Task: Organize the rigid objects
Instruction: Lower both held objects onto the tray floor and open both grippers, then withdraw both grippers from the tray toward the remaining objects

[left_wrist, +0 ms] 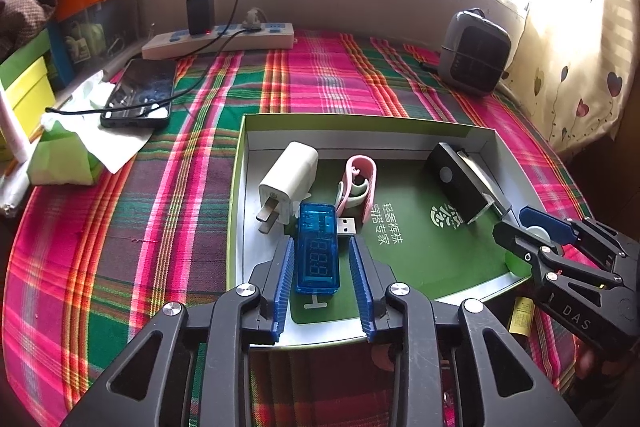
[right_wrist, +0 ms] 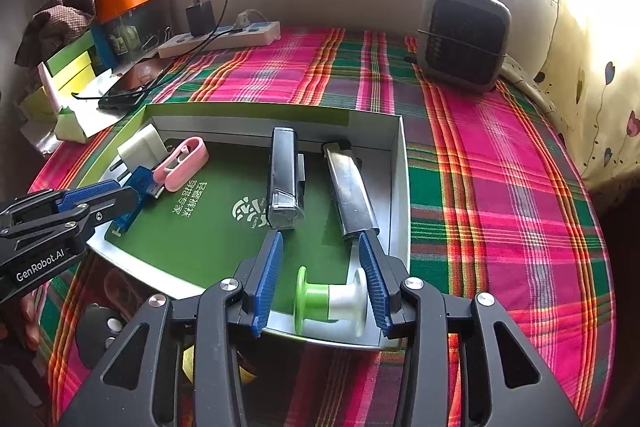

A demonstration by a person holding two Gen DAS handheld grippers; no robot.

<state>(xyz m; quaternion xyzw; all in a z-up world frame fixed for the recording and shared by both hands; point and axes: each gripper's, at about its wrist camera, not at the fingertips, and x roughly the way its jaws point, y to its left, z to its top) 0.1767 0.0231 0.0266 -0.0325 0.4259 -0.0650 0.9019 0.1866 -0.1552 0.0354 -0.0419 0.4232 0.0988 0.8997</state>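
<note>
1. On the plaid cloth covering the bench sits a shallow open box with white walls and a green printed floor; all task items lie inside it.
2. Left hand-held gripper: jaws parted, blue USB meter lies flat between the blue pads, small gaps on both sides, not squeezed. Released.
3. USB meter sits near the box's front-left part, its plug end pointing toward the far wall, display up.
4. White charger plug lies just behind-left of the meter, prongs toward the camera, touching or nearly touching the meter's far end.
5. Pink clip lies just right of the charger, beside the meter's metal plug.
6. Right hand-held gripper: jaws apart, green-and-white spool lies on its side between the pads. White flange is at or against the right pad; green flange is clear of the left pad. Not clamped.
7. Spool rests at the box's front edge, right side.
8. Black rectangular device with clear end lies lengthwise mid-box, beyond the right gripper.
9. Silver lighter-like item lies just right of it, beside the box's right wall, the two close but apart.
10. Outside the box: phone with cable, tissue pack, power strip, small heater at the back.
</note>
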